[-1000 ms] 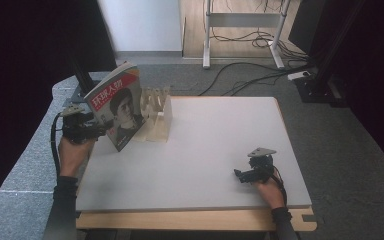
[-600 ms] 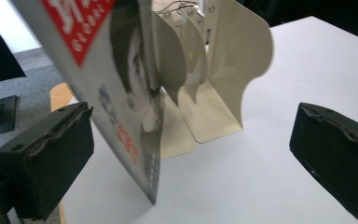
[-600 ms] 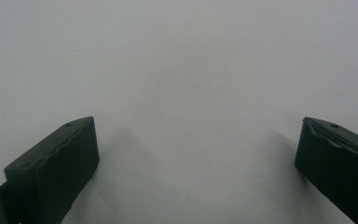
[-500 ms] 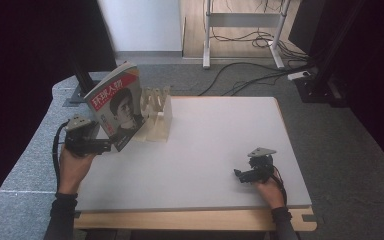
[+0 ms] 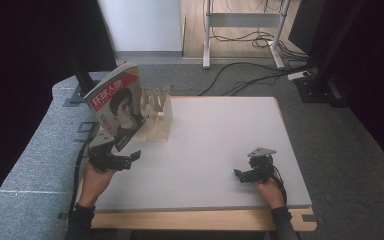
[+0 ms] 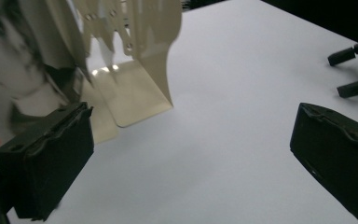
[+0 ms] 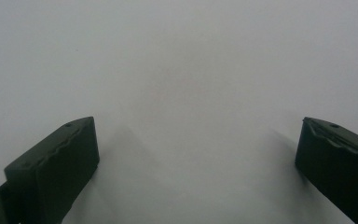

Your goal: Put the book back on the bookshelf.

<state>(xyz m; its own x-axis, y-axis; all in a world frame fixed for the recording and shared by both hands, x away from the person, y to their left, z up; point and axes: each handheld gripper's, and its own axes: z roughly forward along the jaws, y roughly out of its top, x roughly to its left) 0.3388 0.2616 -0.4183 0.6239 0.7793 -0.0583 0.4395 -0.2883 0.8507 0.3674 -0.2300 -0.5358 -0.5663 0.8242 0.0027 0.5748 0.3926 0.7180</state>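
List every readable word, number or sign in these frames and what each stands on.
"环球人物": red title characters, slanted across the top of the magazine cover, read from the high view.
Red marks at the cover's lower edge in the left gripper view: cropped, unreadable.
The beige metal bookend, the table and both grippers carry no legible text.

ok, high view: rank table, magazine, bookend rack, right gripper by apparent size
1. table
2. magazine, though it leans up toward the camera
3. bookend rack
4. right gripper, not far behind the rack
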